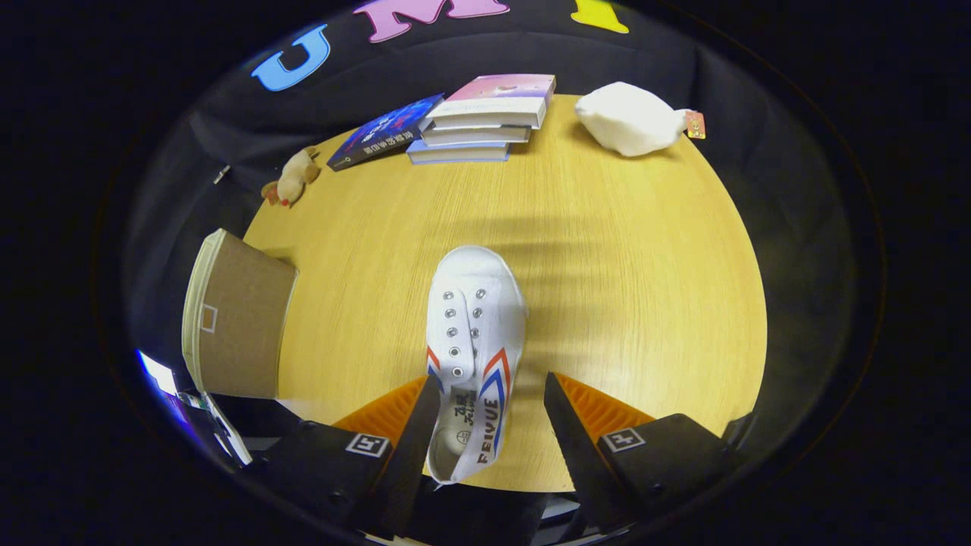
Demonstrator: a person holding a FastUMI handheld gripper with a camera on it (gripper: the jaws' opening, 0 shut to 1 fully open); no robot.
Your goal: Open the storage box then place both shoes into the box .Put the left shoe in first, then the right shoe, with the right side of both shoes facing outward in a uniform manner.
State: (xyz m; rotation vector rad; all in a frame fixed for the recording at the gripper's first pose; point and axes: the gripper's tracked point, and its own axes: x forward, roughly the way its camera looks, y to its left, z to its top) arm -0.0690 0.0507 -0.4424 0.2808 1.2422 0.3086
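One shoe [472, 341] lies lower centre on the table [645, 303], toe away, heel between the fingers | gripper [491, 425] spread wide, left finger [413, 440] beside the heel (contact unclear) | box [239, 326] at left | books [485, 121] top centre.

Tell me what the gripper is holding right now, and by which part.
Nothing is held. The gripper is open, its fingers spread around the heel end of the white shoe on the table, without both pressing on it.
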